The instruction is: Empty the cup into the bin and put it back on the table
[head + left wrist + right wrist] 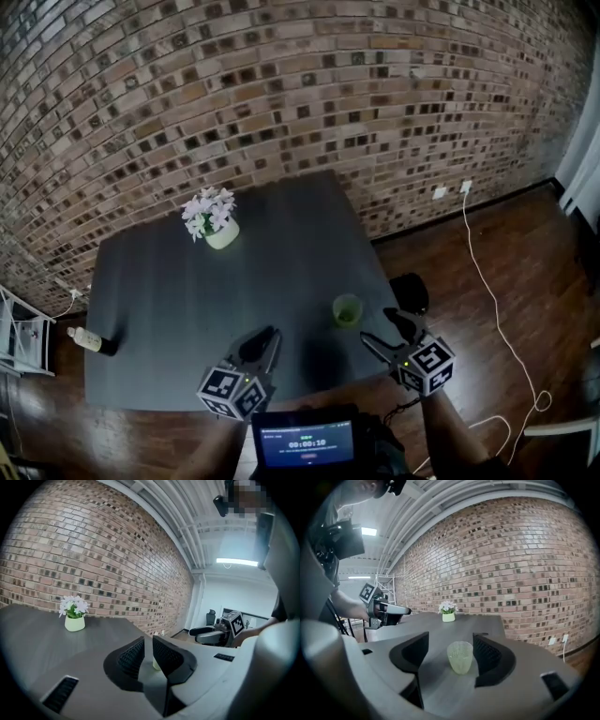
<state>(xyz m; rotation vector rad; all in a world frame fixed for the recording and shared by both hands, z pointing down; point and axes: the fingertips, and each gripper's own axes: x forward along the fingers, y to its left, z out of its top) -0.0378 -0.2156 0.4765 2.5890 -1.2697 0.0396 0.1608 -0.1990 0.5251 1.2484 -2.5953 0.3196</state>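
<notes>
A translucent green cup (347, 309) stands upright near the dark table's (187, 300) front right corner. In the right gripper view the cup (460, 657) sits just beyond the tips, in line with the gap and untouched. My right gripper (389, 330) (450, 641) is open and points at the cup from the front right. My left gripper (266, 341) (148, 645) hovers over the front edge, left of the cup. Its jaws stand almost together with nothing in them. Through the thin slit I see a sliver of the cup (156, 664).
A white pot of flowers (217, 228) stands at the table's far left. A bottle (92, 340) lies at the left edge. A black container (410, 291) sits on the wooden floor beside the table's right edge. A white cable (497, 309) runs from the brick wall.
</notes>
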